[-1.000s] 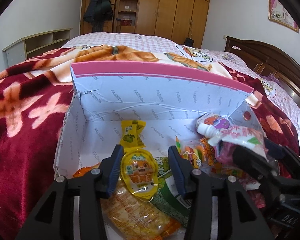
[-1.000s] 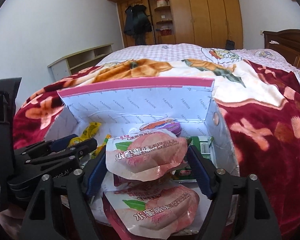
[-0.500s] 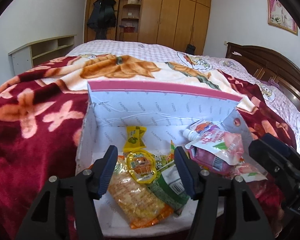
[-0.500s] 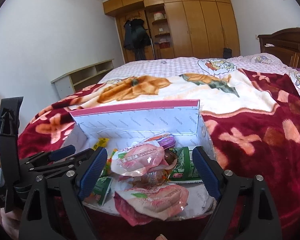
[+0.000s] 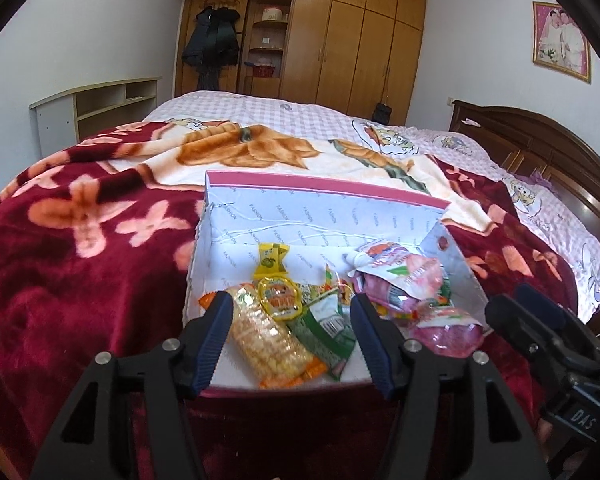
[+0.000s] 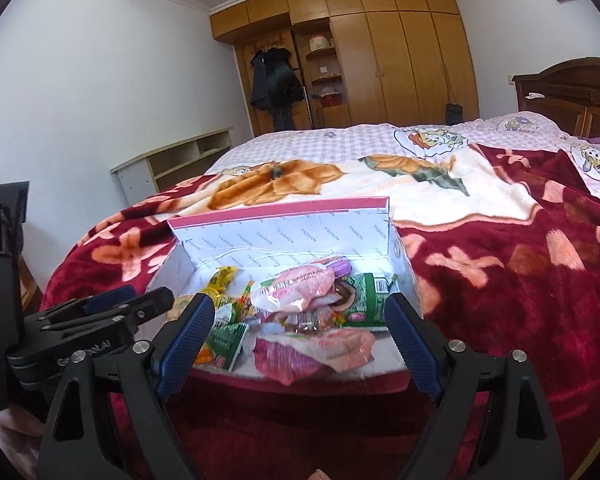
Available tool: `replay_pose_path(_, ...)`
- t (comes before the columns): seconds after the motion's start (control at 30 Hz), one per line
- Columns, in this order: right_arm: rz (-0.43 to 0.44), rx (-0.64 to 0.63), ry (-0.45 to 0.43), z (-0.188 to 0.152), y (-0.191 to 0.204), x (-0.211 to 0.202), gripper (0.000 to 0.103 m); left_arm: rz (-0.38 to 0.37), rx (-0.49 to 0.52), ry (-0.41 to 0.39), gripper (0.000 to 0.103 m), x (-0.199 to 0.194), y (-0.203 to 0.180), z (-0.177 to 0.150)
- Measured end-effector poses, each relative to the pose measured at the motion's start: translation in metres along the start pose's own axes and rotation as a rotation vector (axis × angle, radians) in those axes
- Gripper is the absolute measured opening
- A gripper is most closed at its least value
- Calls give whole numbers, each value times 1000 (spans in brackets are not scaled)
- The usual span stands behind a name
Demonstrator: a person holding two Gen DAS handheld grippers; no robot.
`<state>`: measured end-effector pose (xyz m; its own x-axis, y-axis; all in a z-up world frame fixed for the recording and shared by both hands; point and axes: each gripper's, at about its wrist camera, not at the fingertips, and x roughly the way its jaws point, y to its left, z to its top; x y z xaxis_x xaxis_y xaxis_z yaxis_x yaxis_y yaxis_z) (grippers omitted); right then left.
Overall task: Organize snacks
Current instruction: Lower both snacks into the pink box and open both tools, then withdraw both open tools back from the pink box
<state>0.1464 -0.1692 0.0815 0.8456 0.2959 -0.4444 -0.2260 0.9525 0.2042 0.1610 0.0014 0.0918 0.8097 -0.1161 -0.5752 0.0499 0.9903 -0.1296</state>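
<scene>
A white box with a pink rim [image 5: 324,188] [image 6: 280,212] lies on the bed with its front open. Inside are a yellow cracker pack [image 5: 264,340], a yellow jelly cup [image 5: 278,300], a green packet [image 5: 324,328] [image 6: 224,336], pink peach pouches [image 5: 408,276] [image 6: 300,288] [image 6: 316,352] and a green pack [image 6: 368,300]. My left gripper [image 5: 292,336] is open and empty in front of the box. My right gripper [image 6: 300,340] is open and empty in front of the box, to the right of the left one.
The box rests on a red flowered blanket [image 5: 80,248] over a pink checked bed [image 5: 260,112]. A wooden headboard [image 5: 548,148] is at the right. A wardrobe [image 5: 340,48] and a low white shelf [image 5: 96,104] stand at the far wall.
Both grippers have pulled back and up from the box. The left one released the yellow jelly cup and the right one released the pink peach pouch; both snacks now lie in the box.
</scene>
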Motion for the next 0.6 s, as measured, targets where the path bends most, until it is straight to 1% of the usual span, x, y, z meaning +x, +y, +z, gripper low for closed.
replay_pose_path(0.2,6,5,-8,-7,5,-20,89,5,4,-16,65,-26,-3,-11)
replay_pose_path(0.3,15,1,-3,-14,9,-28,89,17,14,-22,69,-37,-6,-19)
replay_pose_path(0.4,17,-5,8,-23,14,-35,89,25,15,-28,69,-48,-8,-31)
replay_pose_path(0.6,22,-1,22,-41,18,-46,89,9,-5,-5,69,-59,-10,-57)
